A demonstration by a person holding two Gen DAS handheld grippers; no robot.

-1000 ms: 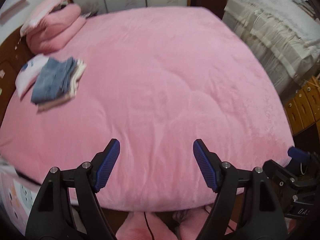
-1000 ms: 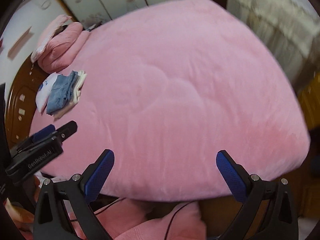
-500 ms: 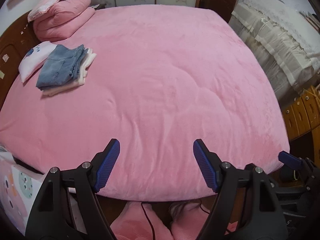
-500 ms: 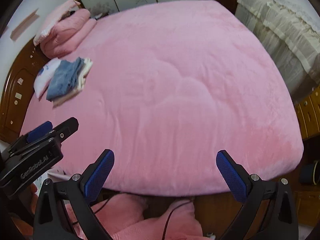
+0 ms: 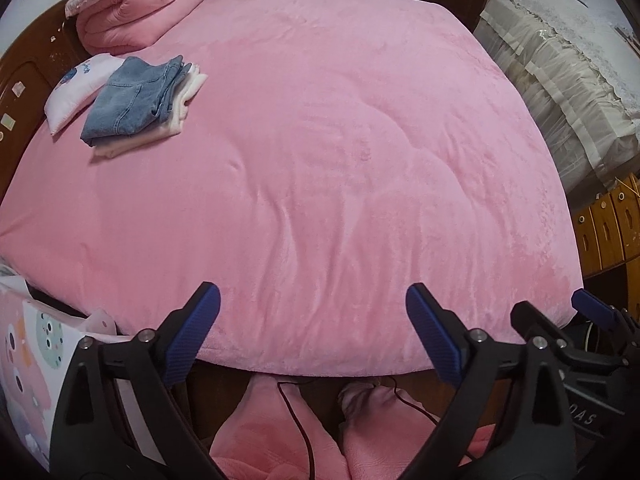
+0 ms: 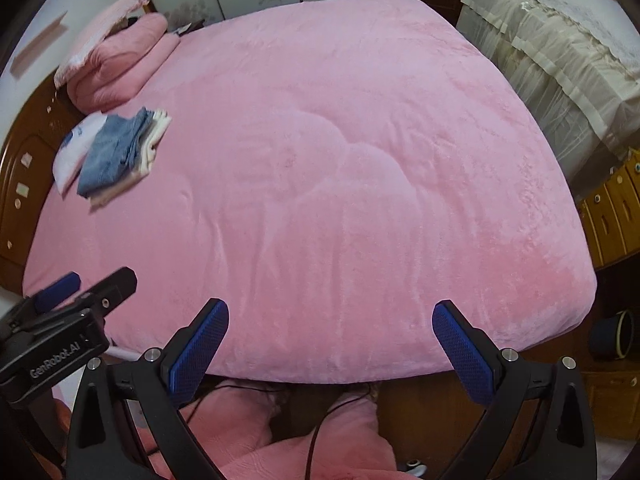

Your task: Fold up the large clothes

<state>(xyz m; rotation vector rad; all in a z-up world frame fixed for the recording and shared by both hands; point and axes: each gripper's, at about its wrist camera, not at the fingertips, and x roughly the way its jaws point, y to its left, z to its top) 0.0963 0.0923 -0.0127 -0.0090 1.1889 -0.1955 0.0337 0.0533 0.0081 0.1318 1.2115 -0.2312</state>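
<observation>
Left gripper: blue-padded jaws spread wide, having just opened further; nothing between them. It hangs over the near edge of the bed, pointing steeply down. Right gripper: jaws likewise spread wide and empty, over the same edge, just beside the left one — each gripper shows at the margin of the other's view.

Pink plush blanket covers the whole bed, smooth apart from a few shallow creases near the middle. Neither gripper touches it.

Folded clothes — a stack near the far left of the bed: folded jeans on top, cream garments beneath with edges sticking out to the right. The stack partly overlaps a small white pillow with a blue print. Beyond it, a folded pink quilt lies against the wooden headboard.

Below the bed edge, between the grippers: bunched pink fabric with a thin dark cable running over it. Whether this is a garment cannot be told.

Right of the bed: furniture under a cream lace cover.
</observation>
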